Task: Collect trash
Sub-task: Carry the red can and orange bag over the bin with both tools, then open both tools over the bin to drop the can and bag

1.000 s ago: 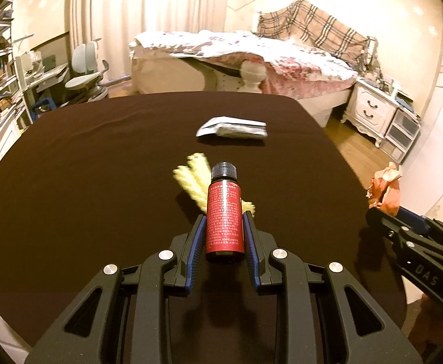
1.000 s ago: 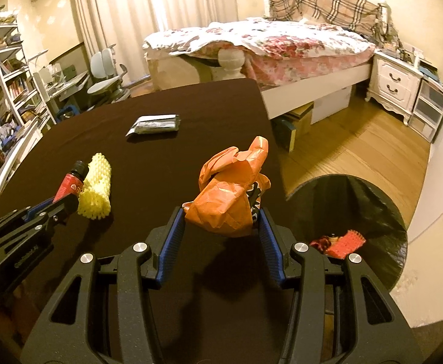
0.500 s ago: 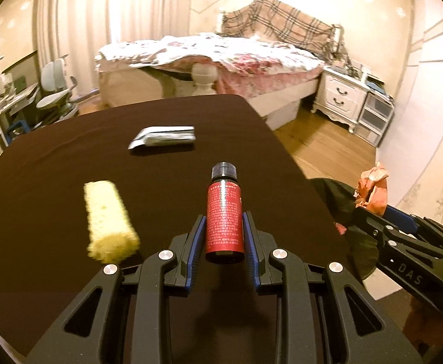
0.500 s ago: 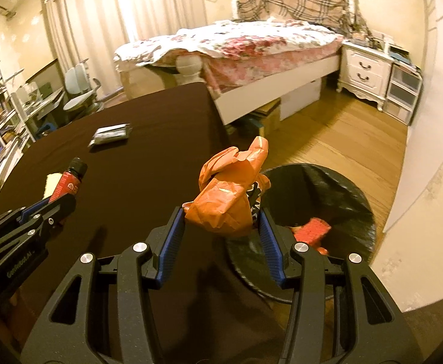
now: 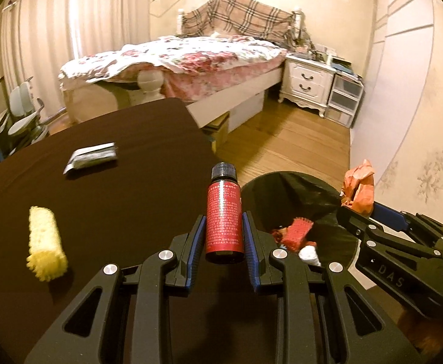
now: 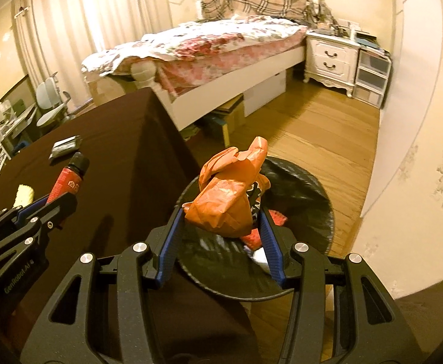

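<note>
Now the right hand-held gripper (image 6: 221,221), closed on a crumpled orange wrapper (image 6: 230,194), hangs over the black-lined bin (image 6: 306,188) on the floor right of the table (image 5: 115,200), so it is the nearer one for dropping. The left hand-held gripper (image 5: 223,236) clamps a red bottle (image 5: 223,218), long axis pointing away, at the table's right edge; the bin lies just to its right. A yellow foam roll (image 5: 43,242) and silver packet (image 5: 90,157) remain on the table.
</note>
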`<state>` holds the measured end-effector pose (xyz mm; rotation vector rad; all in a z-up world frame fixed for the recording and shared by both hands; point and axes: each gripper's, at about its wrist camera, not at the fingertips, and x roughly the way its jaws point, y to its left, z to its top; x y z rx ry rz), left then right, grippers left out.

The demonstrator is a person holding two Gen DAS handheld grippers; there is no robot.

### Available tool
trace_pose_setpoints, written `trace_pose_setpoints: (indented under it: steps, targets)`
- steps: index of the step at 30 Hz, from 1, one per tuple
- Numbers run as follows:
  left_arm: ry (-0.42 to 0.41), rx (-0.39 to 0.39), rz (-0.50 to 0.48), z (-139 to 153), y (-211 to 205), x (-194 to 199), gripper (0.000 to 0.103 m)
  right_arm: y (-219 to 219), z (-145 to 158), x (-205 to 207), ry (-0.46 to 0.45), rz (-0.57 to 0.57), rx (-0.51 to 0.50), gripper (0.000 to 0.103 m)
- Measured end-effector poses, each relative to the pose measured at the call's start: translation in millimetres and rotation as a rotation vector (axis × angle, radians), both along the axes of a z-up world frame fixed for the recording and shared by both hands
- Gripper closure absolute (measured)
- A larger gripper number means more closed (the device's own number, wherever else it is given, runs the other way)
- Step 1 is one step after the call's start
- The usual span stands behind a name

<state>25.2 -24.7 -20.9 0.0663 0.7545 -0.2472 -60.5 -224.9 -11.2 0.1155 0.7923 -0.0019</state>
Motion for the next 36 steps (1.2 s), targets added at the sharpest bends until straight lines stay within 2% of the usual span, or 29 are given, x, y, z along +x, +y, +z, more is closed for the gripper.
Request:
trace_pose_setpoints:
  steps: [18,31,33,35,36]
  targets:
    - [0.028,0.042,-0.056,-16,-54,29,0.076,-38,-16,18,0.032,-0.075,-0.007,0.055]
    - [0.045,0.071,-0.054,-23,-67,37,0.075,-51,-17,28,0.028,-0.104,0.002,0.055]
    - [0.048,0.07,-0.052,-23,-66,37,0.069,-52,-18,26,0.028,-0.11,-0.001,0.054]
    - [0.045,0.066,-0.045,-22,-66,38,0.051,-55,-19,25,0.03,-0.12,-0.002,0.053]
    - [0.04,0.06,-0.042,-21,-65,37,0.05,-56,-20,25,0.032,-0.126,-0.002,0.053]
